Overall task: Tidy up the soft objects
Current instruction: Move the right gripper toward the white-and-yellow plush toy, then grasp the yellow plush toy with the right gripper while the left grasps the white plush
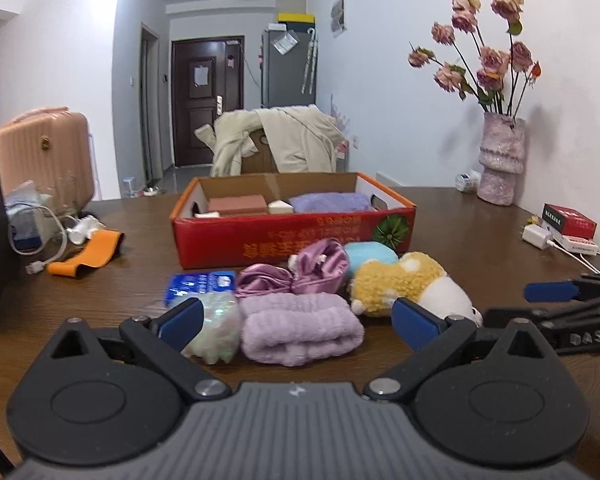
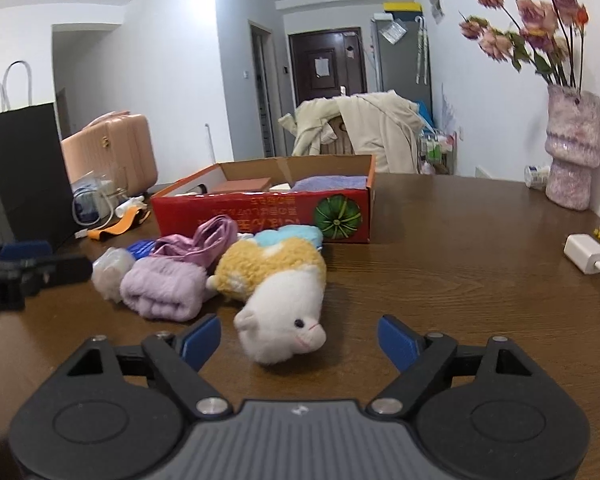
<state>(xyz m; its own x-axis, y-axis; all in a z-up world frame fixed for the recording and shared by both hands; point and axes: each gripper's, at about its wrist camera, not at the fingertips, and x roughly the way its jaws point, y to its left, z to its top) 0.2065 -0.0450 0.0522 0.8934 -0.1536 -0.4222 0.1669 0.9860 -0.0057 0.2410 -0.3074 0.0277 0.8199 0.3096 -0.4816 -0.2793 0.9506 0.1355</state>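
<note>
Two hand-held grippers spread wide, empty | plush toy point(image 2: 278, 292) yellow-white, fluffy | towel point(image 1: 300, 330) lilac, rolled

The black left gripper point(image 1: 300, 322) with blue pads stood wide open, tilted slightly downward; the matching right gripper point(image 2: 300, 346) beside it was open too, gripping nothing

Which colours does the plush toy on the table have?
The plush toy is yellow-tan with white patches and head; the right wrist view shows it best.

A home, an apartment room: a dark entrance door point(image 1: 207, 100), a pink suitcase point(image 1: 44, 148) (standing), a vase of flowers point(image 1: 502, 156).
</note>
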